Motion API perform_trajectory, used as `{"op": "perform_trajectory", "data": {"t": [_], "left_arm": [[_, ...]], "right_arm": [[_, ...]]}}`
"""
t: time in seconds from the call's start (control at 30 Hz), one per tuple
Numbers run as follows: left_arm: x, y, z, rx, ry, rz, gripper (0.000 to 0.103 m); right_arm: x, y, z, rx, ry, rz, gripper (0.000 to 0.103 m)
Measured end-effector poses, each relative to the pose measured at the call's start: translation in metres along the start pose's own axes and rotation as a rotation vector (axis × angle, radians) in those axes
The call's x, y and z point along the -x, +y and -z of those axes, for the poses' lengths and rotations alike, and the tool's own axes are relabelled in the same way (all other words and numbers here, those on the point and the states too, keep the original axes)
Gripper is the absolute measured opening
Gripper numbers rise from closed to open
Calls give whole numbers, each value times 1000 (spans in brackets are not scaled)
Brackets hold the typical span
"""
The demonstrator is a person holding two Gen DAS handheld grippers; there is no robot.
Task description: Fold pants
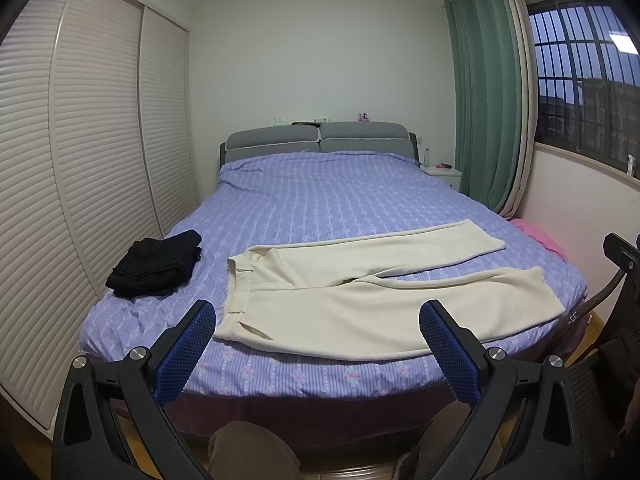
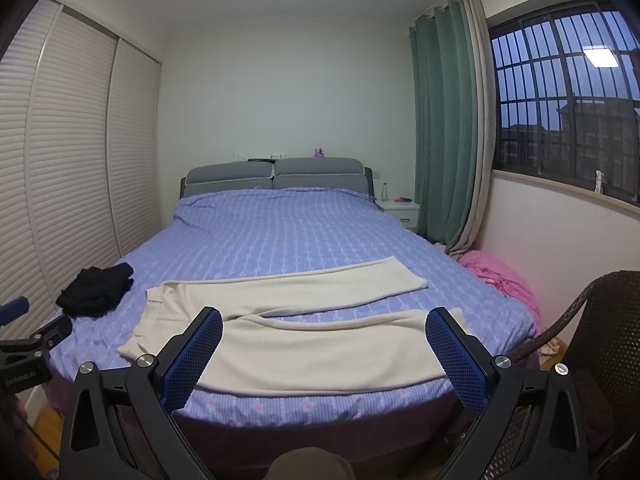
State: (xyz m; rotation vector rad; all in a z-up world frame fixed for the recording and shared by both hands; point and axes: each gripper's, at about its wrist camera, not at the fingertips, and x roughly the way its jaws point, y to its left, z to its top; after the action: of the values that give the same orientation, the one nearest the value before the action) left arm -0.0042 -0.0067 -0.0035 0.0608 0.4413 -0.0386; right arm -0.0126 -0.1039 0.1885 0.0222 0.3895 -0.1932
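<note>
The cream pants (image 1: pixel 360 292) lie spread flat across the near end of the bed (image 1: pixel 320 208), waistband toward nine o'clock and both legs running out toward three o'clock, the two legs parted in a narrow V so a strip of purple sheet shows between them. In the left wrist view the pants sit just beyond the fingertips at twelve o'clock; the left gripper (image 1: pixel 318 320) hangs short of the bed's near edge, its blue-padded fingers (image 1: pixel 188 356) spread wide with nothing between them and nothing touched. The waistband corner lies just past the nine-o'clock pad, the nearer leg stretches across the gap toward the three-o'clock pad. From the right wrist view the same pants (image 2: pixel 312 344) lie at twelve o'clock, the nearer leg filling the space framed by the right gripper (image 2: pixel 324 326), whose fingers (image 2: pixel 456 360) are likewise splayed wide apart, holding and touching nothing. Further out, a folded black garment (image 1: pixel 158 266) rests on the sheet at about ten o'clock from the pants, apart from them. A pink cloth (image 2: pixel 500 276) is heaped off the bed's edge at two o'clock, and a dark wicker chair (image 2: pixel 608 332) stands at three o'clock beside the bed's corner.
</note>
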Motion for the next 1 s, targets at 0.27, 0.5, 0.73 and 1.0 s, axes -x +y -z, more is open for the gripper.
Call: {"op": "perform_trajectory", "data": {"t": [0.27, 0.5, 0.73, 1.0], "left_arm": [[-4, 1, 1, 1, 3, -9, 103], [-7, 2, 1, 0, 7, -9, 103], [-7, 2, 2, 2, 6, -14, 103], [-8, 3, 1, 3, 3, -13, 103]], "right_arm": [[-3, 0, 1, 1, 12, 0, 103], [-4, -1, 2, 0, 20, -3, 103], [-5, -2, 1, -1, 25, -2, 103], [-4, 0, 1, 7, 19, 4, 103]]}}
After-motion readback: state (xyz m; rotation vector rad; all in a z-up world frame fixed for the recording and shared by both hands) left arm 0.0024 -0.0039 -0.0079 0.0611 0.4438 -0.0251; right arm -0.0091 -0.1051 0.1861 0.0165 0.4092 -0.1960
